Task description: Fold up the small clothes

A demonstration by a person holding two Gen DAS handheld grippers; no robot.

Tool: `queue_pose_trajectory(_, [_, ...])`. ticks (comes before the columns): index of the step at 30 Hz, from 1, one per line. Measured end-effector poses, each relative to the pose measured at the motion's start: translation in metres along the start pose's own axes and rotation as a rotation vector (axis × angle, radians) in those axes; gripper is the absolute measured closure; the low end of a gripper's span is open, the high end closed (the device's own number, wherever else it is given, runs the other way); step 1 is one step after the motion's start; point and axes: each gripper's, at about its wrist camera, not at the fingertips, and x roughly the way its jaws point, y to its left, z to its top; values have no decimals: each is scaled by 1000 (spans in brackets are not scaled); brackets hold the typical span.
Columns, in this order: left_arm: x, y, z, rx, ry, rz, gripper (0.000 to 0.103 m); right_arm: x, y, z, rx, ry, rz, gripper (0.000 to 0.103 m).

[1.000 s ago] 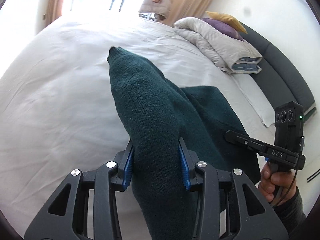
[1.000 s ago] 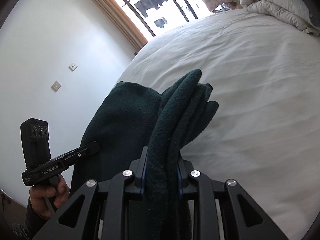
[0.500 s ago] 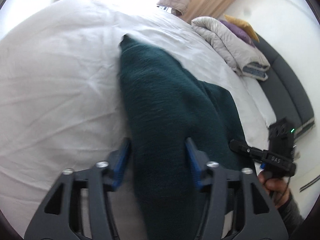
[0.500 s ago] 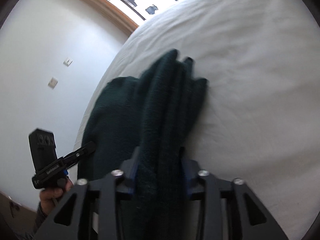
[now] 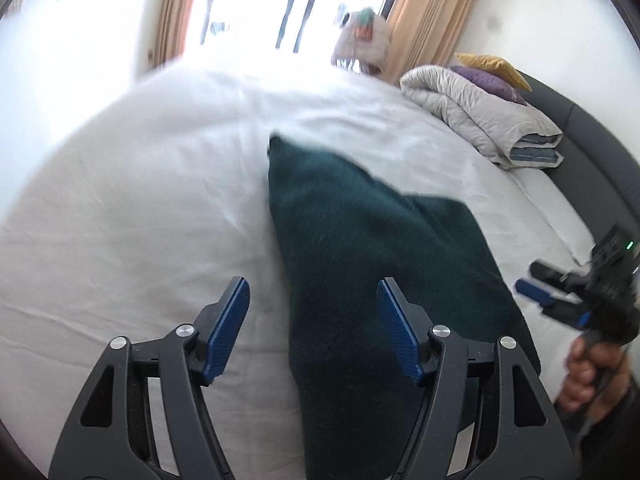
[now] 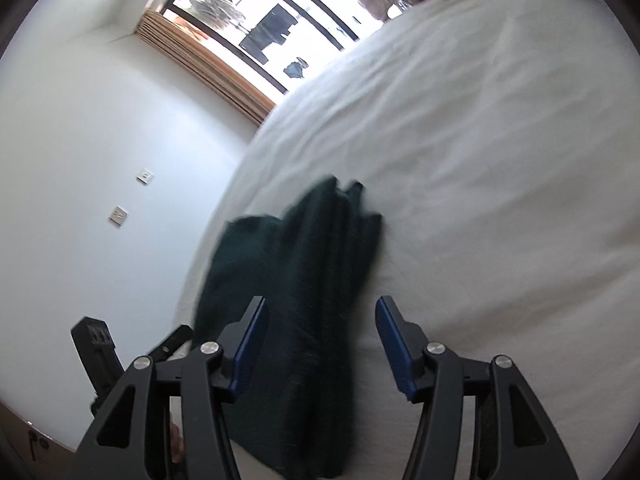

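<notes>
A dark green knitted garment [image 5: 360, 248] lies folded on the white bed sheet [image 5: 140, 208]. My left gripper [image 5: 314, 312] is open above its near end, jaws wide apart and holding nothing. In the right wrist view the same garment [image 6: 304, 280] lies bunched in layers near the bed's left edge. My right gripper [image 6: 320, 338] is open over it, empty. The right gripper also shows at the right edge of the left wrist view [image 5: 560, 300], jaws apart. The left gripper shows low on the left of the right wrist view [image 6: 168, 344].
A folded grey quilt [image 5: 480, 120] with purple and yellow cushions lies at the head of the bed by a dark headboard [image 5: 592, 140]. White wall with switches [image 6: 120, 212] lies left of the bed. A window and curtains [image 5: 432, 12] are beyond.
Both grippers have opened and let go of the green garment, which has dropped onto the sheet. Both have pulled back a little from it.
</notes>
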Motion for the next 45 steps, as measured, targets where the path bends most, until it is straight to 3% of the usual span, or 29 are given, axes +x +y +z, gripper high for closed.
queue_pose_trajectory(4, [4,-23,2,45,16,-11,36,19,28,11,-67,45,59,44])
queue_pose_trajectory(7, [19,-22,-3,14,60,-11,36,47,37,17,-87,86,79,44])
queue_pose_trajectory(9, [34,-23,-4,-9,106,-7,36,66,26,13,-59,128,53,44])
queue_pose_trajectory(11, [36,-20,-14,-13,94,-17,36,75,14,10,-57,143,28,50])
queue_pose_trajectory(16, [25,-24,-17,7,52,16,36,52,-18,0,14,71,69,53])
queue_pose_trajectory(17, [18,-29,-17,31,28,56,36,43,-19,-1,11,53,31,37])
queue_pose_trajectory(18, [12,-32,-16,50,4,88,36,31,-18,-4,-1,27,-69,29])
queue_pose_trajectory(19, [3,-37,-14,75,-35,129,35,20,-17,-5,-12,0,-128,27])
queue_pose_trajectory(24, [-64,-63,-8,168,-283,277,0,-48,16,-18,-134,-165,-220,22])
queue_pose_trajectory(27, [-119,-87,-11,242,-491,368,0,-90,55,-30,-269,-335,-301,4])
queue_pose_trajectory(30, [-154,-104,-11,267,-553,423,0,-125,96,-42,-411,-516,-345,0])
queue_pose_trajectory(34, [-195,-123,-15,275,-550,452,0,-163,142,-53,-556,-683,-398,0])
queue_pose_trajectory(38, [-217,-137,-18,292,-500,407,0,-193,173,-57,-610,-753,-370,0])
queue_pose_trajectory(42, [-215,-133,-23,236,-427,371,0,-201,185,-60,-615,-739,-419,0])
queue_pose_trajectory(45, [-189,-120,-31,181,-305,359,0,-191,176,-66,-599,-643,-420,0])
